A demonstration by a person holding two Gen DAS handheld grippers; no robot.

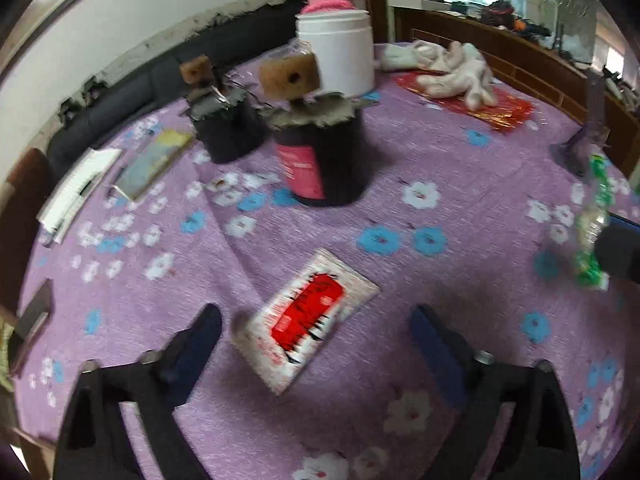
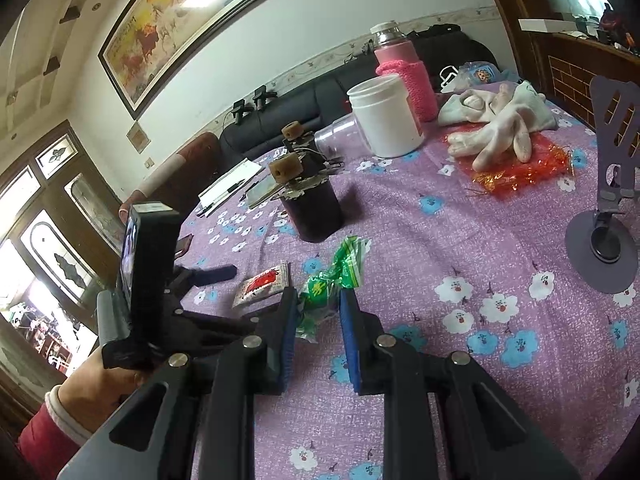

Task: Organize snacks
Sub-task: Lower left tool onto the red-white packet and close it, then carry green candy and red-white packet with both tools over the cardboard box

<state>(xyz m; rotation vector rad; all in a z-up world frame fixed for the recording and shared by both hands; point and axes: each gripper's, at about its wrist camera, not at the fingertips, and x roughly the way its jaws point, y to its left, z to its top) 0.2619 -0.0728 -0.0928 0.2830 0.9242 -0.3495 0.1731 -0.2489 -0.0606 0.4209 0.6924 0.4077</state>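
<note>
Red-and-white packet [image 1: 306, 322] between wide-open left jaws (untouched); green candy [image 2: 320, 300] in right jaws' pinch.

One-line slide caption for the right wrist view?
Right gripper shut on green candy above floral tablecloth; red sachet lies alongside.

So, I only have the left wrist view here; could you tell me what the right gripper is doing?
Observer: The right gripper is shut on a green candy wrapper, lifted off the cloth.
Operator: Thank you. Where does the red and white packet sit relative to it?
Observer: The red and white packet lies flat just left of that candy, apart from it.
Operator: And is anything standing to the far right?
Observer: A purple phone stand stands upright there on the tablecloth.
</note>
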